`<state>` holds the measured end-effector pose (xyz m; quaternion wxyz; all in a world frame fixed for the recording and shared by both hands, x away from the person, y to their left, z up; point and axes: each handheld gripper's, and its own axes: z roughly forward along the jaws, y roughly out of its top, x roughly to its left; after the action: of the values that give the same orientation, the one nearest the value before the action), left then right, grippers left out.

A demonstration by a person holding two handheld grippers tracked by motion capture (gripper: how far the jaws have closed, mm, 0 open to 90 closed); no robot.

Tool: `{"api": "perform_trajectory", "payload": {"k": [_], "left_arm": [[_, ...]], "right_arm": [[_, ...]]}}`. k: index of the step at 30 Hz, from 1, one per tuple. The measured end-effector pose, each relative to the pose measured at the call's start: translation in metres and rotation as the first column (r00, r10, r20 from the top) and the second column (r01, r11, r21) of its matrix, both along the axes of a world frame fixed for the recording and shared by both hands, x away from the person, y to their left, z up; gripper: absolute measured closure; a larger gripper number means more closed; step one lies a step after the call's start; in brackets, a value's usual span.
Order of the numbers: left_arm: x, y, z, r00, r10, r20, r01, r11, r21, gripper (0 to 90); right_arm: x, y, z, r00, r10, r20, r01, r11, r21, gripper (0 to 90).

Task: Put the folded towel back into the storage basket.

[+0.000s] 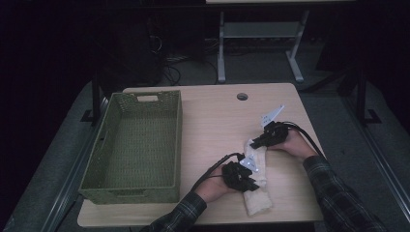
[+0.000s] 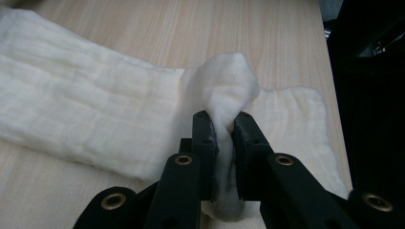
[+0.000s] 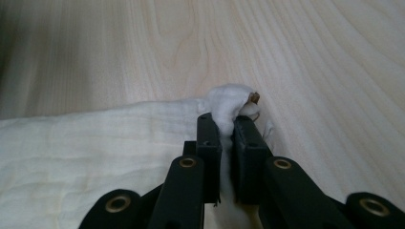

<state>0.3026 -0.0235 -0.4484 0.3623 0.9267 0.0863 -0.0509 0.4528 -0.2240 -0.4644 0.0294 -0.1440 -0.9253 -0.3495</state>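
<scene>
Wooden table [image 1: 212,121]: I see the white cloth [image 1: 256,186] lying long axis near-to-far. Left gripper [image 2: 223,125] pinches a bunched fold; right gripper [image 3: 226,125] pinches the far corner.

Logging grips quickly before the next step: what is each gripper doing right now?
Left gripper: shut on a pinched fold of the white quilted cloth.
Right gripper: shut on a bunched corner of the same cloth.

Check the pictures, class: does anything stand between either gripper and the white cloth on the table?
Nothing visible does. The left gripper and the right gripper are each shut on a pinched fold of the white cloth, which lies on the table.
</scene>
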Motion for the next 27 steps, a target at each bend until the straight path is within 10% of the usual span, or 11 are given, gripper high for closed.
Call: {"api": "perform_trajectory", "payload": {"k": [27], "left_arm": [[0.012, 0.030, 0.106, 0.9982, -0.002, 0.059, 0.009, 0.9932, -0.116, 81.2]], "right_arm": [[0.007, 0.018, 0.083, 0.9961, 0.063, 0.061, -0.069, 0.993, 0.099, 82.9]]}}
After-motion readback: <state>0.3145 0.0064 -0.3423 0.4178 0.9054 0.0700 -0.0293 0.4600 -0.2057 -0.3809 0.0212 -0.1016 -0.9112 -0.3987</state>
